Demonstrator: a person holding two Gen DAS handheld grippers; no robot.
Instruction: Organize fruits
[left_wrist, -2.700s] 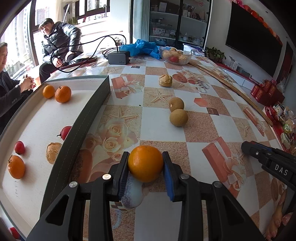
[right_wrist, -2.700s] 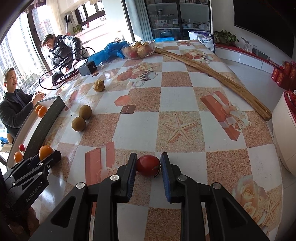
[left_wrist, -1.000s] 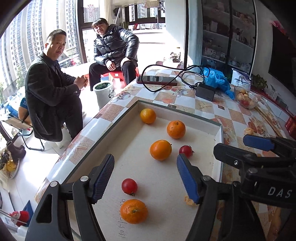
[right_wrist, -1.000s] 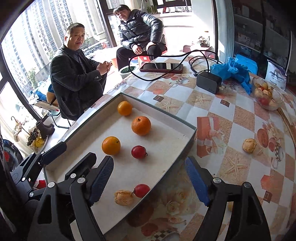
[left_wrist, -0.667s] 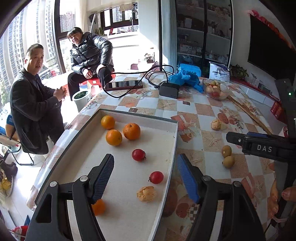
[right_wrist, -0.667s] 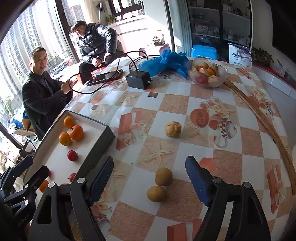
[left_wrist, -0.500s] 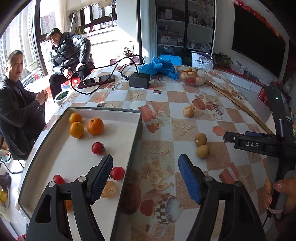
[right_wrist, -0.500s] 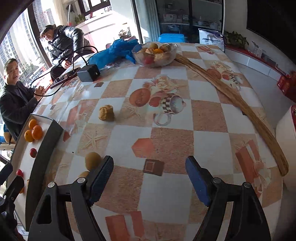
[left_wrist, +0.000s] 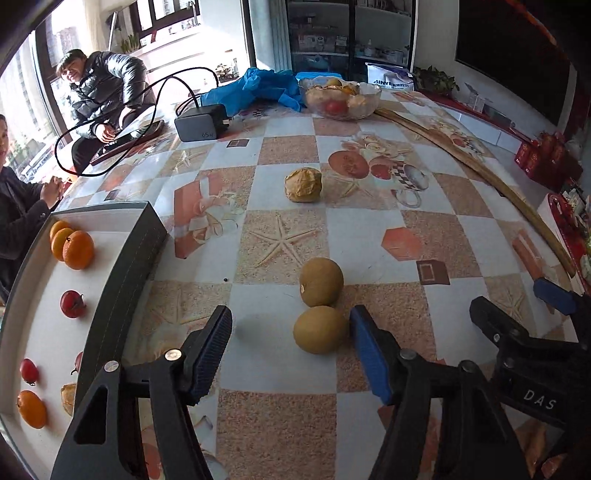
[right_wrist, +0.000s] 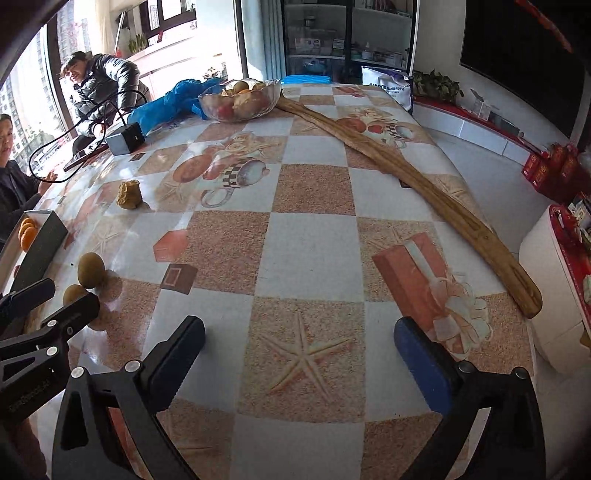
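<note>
Over brown fruit, left claw tilted down, closing

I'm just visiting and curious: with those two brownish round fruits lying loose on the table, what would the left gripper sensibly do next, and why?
Probably ease a little to the right and finish closing on the nearer brown fruit. The left gripper is closing with that fruit between its fingers, close against the right one, with a gap on the left. The second brown fruit touches it, so close gently. The tray already holds oranges and tomatoes.

The tray runs off the left edge, its wall hiding part of a red fruit.
</note>
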